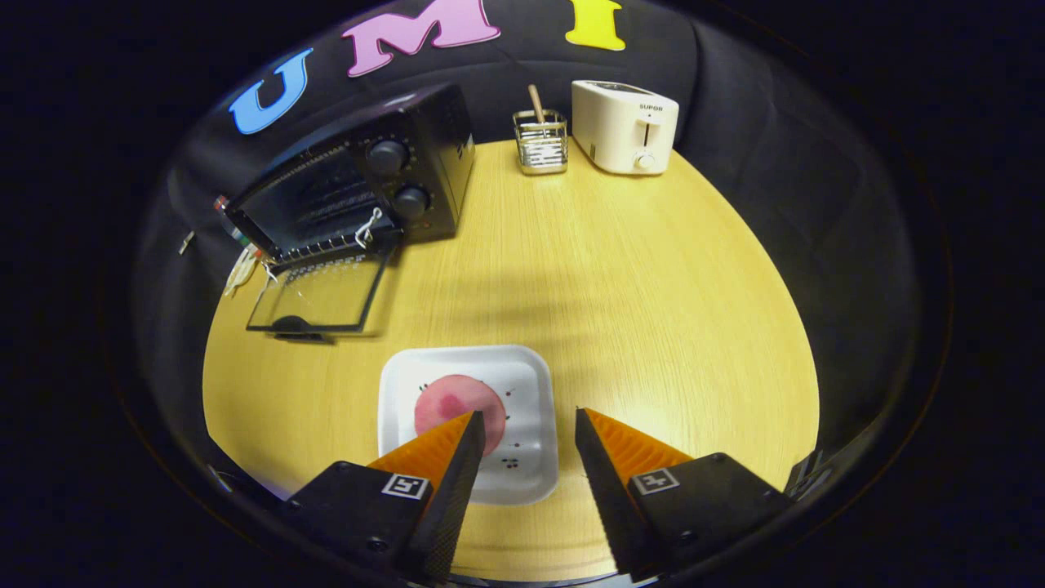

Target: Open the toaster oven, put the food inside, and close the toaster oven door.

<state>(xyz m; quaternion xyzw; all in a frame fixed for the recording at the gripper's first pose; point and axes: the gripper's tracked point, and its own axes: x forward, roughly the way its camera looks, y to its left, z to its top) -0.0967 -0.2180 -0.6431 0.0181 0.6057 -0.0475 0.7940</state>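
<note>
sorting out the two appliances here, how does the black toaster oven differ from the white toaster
The toaster oven is black, wide and boxy, with two round knobs; the toaster is white, smaller and upright, with a front lever and one knob. The oven's glass door lies folded open on the table; the toaster has no door. Both stand at the table's far side, well beyond the open gripper.

The gripper [526, 420] sits at the bottom centre of the frame, its two fingers [453, 474] spread apart (a clear gap between the tips), gripping nothing and pointing forward.
</note>
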